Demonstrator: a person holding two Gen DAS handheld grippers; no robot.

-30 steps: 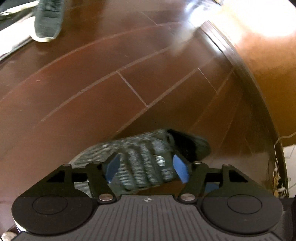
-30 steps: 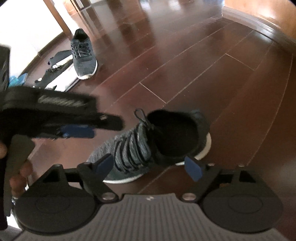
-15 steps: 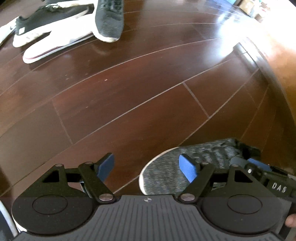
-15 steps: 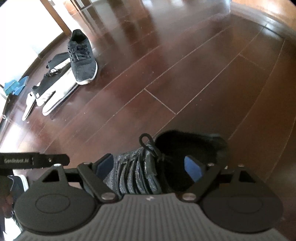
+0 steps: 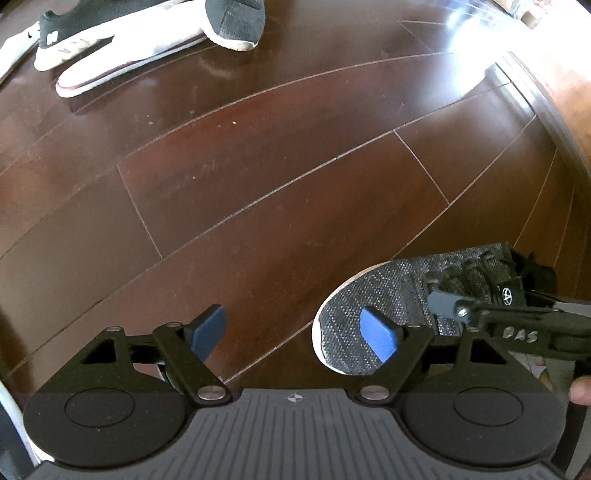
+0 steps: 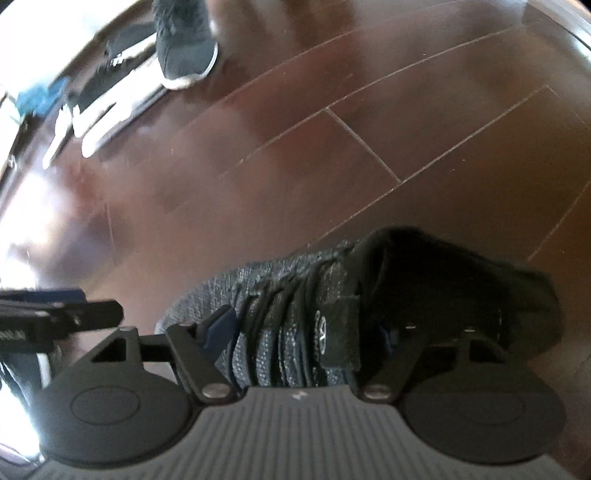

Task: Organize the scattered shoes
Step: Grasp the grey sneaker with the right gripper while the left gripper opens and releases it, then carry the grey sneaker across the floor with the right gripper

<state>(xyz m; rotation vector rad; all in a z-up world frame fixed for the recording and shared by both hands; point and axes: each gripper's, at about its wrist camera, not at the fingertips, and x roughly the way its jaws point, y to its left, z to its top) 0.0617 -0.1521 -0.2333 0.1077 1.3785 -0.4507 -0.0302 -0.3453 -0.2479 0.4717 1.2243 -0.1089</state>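
A grey knit sneaker [image 5: 388, 295] with black laces and a white sole lies on the dark wood floor, toe toward my left gripper. My left gripper [image 5: 295, 332] is open over bare floor just left of the toe, with nothing between its blue pads. In the right wrist view the same sneaker [image 6: 288, 295] fills the space between the fingers of my right gripper [image 6: 303, 332], which is open. Its left pad sits beside the laces and its right finger reaches into the dark collar. One right finger [image 5: 461, 306] shows above the laces in the left view.
A dark sneaker [image 5: 236, 18], a long white shoe [image 5: 129, 55] and a black shoe with a white sole [image 5: 74, 22] lie together at the far left. A wooden baseboard [image 5: 554, 92] curves along the right. A hand [image 5: 580, 391] shows at the right edge.
My right gripper has come down over the grey sneaker, so its fingers straddle the laces and collar. My left gripper has pulled off the sneaker to the left, onto bare floor.
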